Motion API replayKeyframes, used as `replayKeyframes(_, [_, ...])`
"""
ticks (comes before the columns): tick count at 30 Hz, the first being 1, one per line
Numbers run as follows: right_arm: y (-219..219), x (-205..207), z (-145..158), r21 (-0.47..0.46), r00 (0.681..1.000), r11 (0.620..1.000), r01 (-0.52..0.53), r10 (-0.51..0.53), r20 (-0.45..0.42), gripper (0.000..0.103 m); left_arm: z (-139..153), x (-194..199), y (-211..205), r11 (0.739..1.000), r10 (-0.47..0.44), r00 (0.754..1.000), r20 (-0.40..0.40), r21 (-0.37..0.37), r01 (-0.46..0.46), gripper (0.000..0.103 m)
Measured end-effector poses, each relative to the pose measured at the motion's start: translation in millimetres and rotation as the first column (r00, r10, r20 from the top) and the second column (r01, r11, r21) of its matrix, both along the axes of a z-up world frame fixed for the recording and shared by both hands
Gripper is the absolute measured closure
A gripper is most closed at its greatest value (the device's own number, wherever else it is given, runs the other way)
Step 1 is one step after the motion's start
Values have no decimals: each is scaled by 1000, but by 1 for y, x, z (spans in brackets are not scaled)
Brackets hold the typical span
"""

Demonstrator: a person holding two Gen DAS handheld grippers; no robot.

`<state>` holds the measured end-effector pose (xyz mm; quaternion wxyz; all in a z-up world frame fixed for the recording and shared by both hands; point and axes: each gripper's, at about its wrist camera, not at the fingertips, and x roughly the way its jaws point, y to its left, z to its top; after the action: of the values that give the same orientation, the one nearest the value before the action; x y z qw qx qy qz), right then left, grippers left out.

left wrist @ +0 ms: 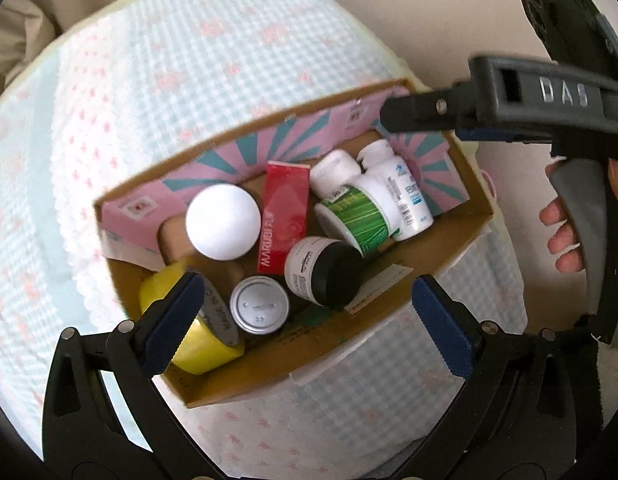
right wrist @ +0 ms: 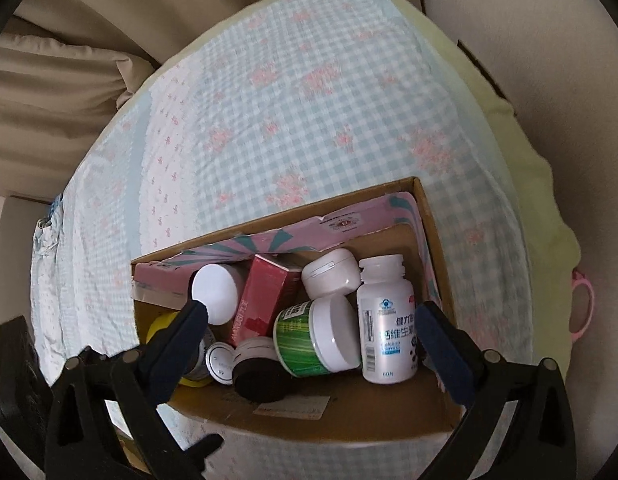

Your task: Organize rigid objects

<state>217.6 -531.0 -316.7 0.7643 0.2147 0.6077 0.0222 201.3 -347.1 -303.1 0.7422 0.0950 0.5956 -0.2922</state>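
Both claws hover spread wide over the open brown cardboard box point(left wrist: 389, 312) on the blue-and-white checked quilt point(left wrist: 189, 60), and neither holds or touches anything that I can see. Seen from its own camera, the left gripper point(left wrist: 309, 320) hangs above the near wall, its blue-padded fingers point(left wrist: 171, 320) straddling the small silver-topped tin point(left wrist: 260, 305) and the black-lidded white jar point(left wrist: 323, 276) lying on its side. To the left, partly behind one finger, sits a yellow canister point(left wrist: 197, 344).

Seen from the right wrist, the right gripper point(right wrist: 313, 352) brackets the other end of the box. Between its pads lies the green-labelled white jar point(right wrist: 313, 340), tipped over with its long axis running across the opening, lid toward the right. Just beside it stands the tall white pill bottle with blue print point(right wrist: 385, 320), upright and close to the right finger. Behind these are a squat white tub point(right wrist: 331, 274), a red carton point(right wrist: 269, 292) leaning on end, and a round white-lidded jar point(right wrist: 215, 294).

My guess is the right claw is better placed for the green jar or the pill bottle; the left is nearer the tin. The items are crowded and touching, so a descending finger could nudge a neighbour.
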Motion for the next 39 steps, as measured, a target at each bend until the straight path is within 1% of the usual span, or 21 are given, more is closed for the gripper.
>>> replayKeyframes(5, [13, -14, 28, -37, 999, 999, -9, 10, 31, 0, 31, -4, 17, 999, -3, 999, 39, -36, 4, 0])
replayKeyframes(8, [23, -25, 54, -54, 997, 999, 3, 1, 71, 0, 60, -10, 35, 998, 9, 997, 72, -61, -4, 0])
replayKeyframes(11, [38, -39, 91, -88, 992, 996, 8, 4, 128, 0, 96, -18, 60, 997, 30, 992, 119, -71, -21, 0])
replayKeyframes(12, [44, -44, 106, -103, 989, 995, 12, 3, 148, 0, 112, -21, 72, 997, 41, 989, 142, -76, -31, 0])
replayKeyframes(13, [52, -50, 122, -113, 983, 993, 17, 4, 183, 0, 125, -23, 82, 996, 52, 985, 163, -78, -40, 0])
replayKeyframes(14, [60, -56, 139, -123, 976, 992, 19, 8, 220, 0, 139, -26, 93, 995, 66, 981, 183, -81, -52, 0])
replayKeyframes(16, [77, -67, 171, -136, 964, 991, 15, 22, 264, 0, 171, -31, 120, 991, 115, 967, 229, -96, -95, 0])
replayKeyframes(17, [86, -70, 182, -145, 963, 989, 6, 33, 266, 0, 185, -33, 134, 987, 143, 957, 253, -105, -119, 0])
replayKeyframes(19, [110, -78, 212, -197, 956, 980, -11, 68, 285, 0, 215, -40, 162, 979, 196, 927, 319, -119, -166, 0])
replayKeyframes(21, [131, -85, 237, -249, 941, 968, -16, 99, 324, 0, 243, -47, 190, 969, 245, 891, 382, -129, -211, 0])
replayKeyframes(22, [143, -88, 249, -267, 932, 963, -19, 114, 343, 0, 253, -50, 201, 964, 264, 877, 402, -134, -229, 0])
replayKeyframes(23, [152, -91, 260, -275, 926, 961, -21, 123, 357, 0, 265, -55, 215, 957, 291, 857, 426, -146, -252, 0])
replayKeyframes(25, [168, -96, 274, -285, 914, 958, -20, 133, 384, 0, 281, -63, 234, 945, 328, 828, 456, -162, -285, 0])
replayKeyframes(27, [187, -102, 288, -300, 890, 954, -26, 159, 427, 0, 293, -72, 254, 929, 369, 794, 484, -173, -326, 0])
replayKeyframes(30, [212, -110, 297, -329, 870, 944, -42, 196, 453, 0, 302, -83, 276, 909, 414, 758, 503, -188, -372, 0])
replayKeyframes(31, [218, -111, 298, -331, 868, 942, -48, 204, 453, 0, 304, -86, 283, 903, 428, 748, 508, -195, -384, 0])
replayKeyframes(35, [236, -119, 298, -368, 857, 929, -48, 227, 462, 0, 306, -96, 301, 885, 460, 725, 513, -206, -417, 0])
replayKeyframes(39, [239, -125, 296, -357, 862, 934, -23, 199, 467, 0, 302, -101, 312, 872, 483, 709, 513, -213, -440, 0])
